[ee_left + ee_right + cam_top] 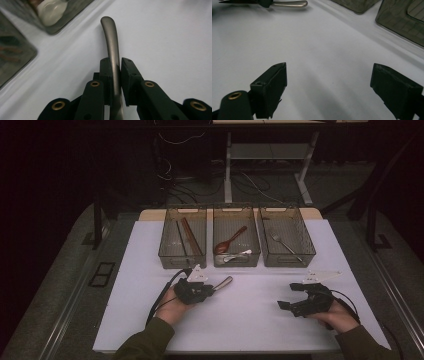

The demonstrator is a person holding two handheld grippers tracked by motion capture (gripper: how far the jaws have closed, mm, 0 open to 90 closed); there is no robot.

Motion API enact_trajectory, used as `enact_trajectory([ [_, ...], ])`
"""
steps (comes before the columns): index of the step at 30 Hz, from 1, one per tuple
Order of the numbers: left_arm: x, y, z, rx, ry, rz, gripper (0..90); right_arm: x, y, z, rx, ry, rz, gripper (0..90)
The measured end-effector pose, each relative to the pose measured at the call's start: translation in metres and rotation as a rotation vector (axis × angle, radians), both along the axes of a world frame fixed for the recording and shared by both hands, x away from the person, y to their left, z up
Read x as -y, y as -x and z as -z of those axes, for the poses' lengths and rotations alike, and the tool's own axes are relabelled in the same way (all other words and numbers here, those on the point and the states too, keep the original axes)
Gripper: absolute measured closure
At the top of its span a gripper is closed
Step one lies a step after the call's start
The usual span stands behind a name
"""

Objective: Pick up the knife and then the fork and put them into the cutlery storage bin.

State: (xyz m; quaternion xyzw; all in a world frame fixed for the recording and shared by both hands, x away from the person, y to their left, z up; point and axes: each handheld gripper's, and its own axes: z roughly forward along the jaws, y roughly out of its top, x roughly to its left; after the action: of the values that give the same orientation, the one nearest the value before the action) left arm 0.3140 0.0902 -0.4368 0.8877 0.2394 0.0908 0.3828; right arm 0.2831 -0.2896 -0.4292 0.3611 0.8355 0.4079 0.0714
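Note:
A grey metal utensil (111,42) is clamped between the jaws of my left gripper (115,63), handle end pointing away; its other end is hidden behind the jaws. In the high view the left gripper (210,289) sits left of centre on the white table, and the utensil handle (223,283) sticks out toward the middle bin (236,260). My right gripper (288,295) rests at the right, jaws wide apart and nothing between them (328,75). The right gripper view also catches the held handle (289,3) at the top left.
Three mesh bins stand in a row at the back of the white mat (250,320). The left bin (170,255) holds chopsticks (190,236). A wooden spoon (230,241) and a white spoon (239,255) lie in the middle one. The right bin (310,252) holds a fork (282,242).

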Motion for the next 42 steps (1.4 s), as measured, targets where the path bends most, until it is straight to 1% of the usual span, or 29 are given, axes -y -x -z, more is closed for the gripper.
enact_trajectory([
  [2,0.002,0.003,-0.002,0.003,-0.002,0.03,79.0,0.0,0.001,-0.003,0.007,0.009,-0.031,13.6],
  [5,0.007,0.007,-0.004,0.001,0.004,0.07,79.0,0.0,0.001,-0.007,0.007,0.009,-0.099,13.7],
  [7,0.01,0.01,-0.006,0.002,0.004,0.096,79.0,-0.002,0.001,-0.007,0.004,0.025,-0.134,13.9],
  [8,0.011,0.012,-0.006,0.002,0.005,0.11,79.0,-0.003,0.001,-0.008,0.003,0.033,-0.146,14.1],
  [11,0.017,0.017,-0.007,-0.003,-0.009,0.158,79.0,-0.007,0.0,-0.008,0.001,0.052,-0.172,14.4],
  [16,0.026,0.025,-0.009,-0.002,0.008,0.221,79.0,-0.013,-0.003,-0.011,-0.01,0.068,-0.227,15.0],
  [18,0.029,0.027,-0.01,-0.001,0.015,0.247,79.0,-0.016,-0.005,-0.012,-0.022,0.076,-0.246,15.0],
  [19,0.03,0.028,-0.011,-0.002,0.013,0.257,79.0,-0.018,-0.005,-0.012,-0.024,0.088,-0.259,15.0],
  [22,0.034,0.031,-0.012,0.0,0.018,0.291,79.0,-0.023,-0.007,-0.013,-0.031,0.102,-0.287,14.9],
  [23,0.035,0.031,-0.013,-0.002,0.013,0.304,79.0,-0.025,-0.007,-0.014,-0.035,0.107,-0.297,14.9],
  [24,0.037,0.032,-0.014,-0.004,0.024,0.308,79.0,-0.027,-0.008,-0.015,-0.038,0.11,-0.307,14.9],
  [26,0.039,0.033,-0.016,0.001,0.022,0.34,79.0,-0.031,-0.008,-0.017,-0.041,0.118,-0.322,14.9],
  [27,0.041,0.035,-0.016,-0.006,0.029,0.345,79.0,-0.033,-0.009,-0.018,-0.042,0.118,-0.329,14.9],
  [28,0.043,0.034,-0.017,0.011,0.023,0.368,79.0,-0.034,-0.01,-0.019,-0.044,0.122,-0.34,14.9],
  [29,0.044,0.034,-0.018,0.008,0.013,0.383,79.0,-0.036,-0.011,-0.021,-0.049,0.121,-0.35,14.9],
  [30,0.046,0.035,-0.018,0.006,0.019,0.392,79.0,-0.038,-0.012,-0.022,-0.051,0.123,-0.359,14.9],
  [31,0.048,0.036,-0.018,0.001,0.022,0.404,79.0,-0.04,-0.014,-0.023,-0.038,0.137,-0.375,14.9],
  [32,0.051,0.036,-0.019,0.002,0.016,0.423,79.0,-0.042,-0.016,-0.024,-0.033,0.146,-0.393,14.9],
  [33,0.052,0.038,-0.02,-0.006,0.022,0.425,79.0,-0.045,-0.017,-0.025,-0.034,0.15,-0.407,14.9],
  [34,0.055,0.038,-0.021,0.0,0.015,0.445,79.0,-0.047,-0.018,-0.025,-0.03,0.155,-0.417,14.9],
  [36,0.058,0.037,-0.023,0.008,0.012,0.466,79.0,-0.054,-0.02,-0.027,-0.037,0.158,-0.446,15.0],
  [37,0.06,0.037,-0.023,0.007,0.018,0.476,79.0,-0.056,-0.02,-0.028,-0.036,0.162,-0.457,15.1],
  [40,0.065,0.037,-0.026,0.01,0.013,0.506,79.0,-0.064,-0.022,-0.029,-0.039,0.169,-0.51,22.3],
  [42,0.067,0.038,-0.027,0.012,0.012,0.519,79.0,-0.07,-0.023,-0.029,-0.053,0.174,-0.532,23.1],
])
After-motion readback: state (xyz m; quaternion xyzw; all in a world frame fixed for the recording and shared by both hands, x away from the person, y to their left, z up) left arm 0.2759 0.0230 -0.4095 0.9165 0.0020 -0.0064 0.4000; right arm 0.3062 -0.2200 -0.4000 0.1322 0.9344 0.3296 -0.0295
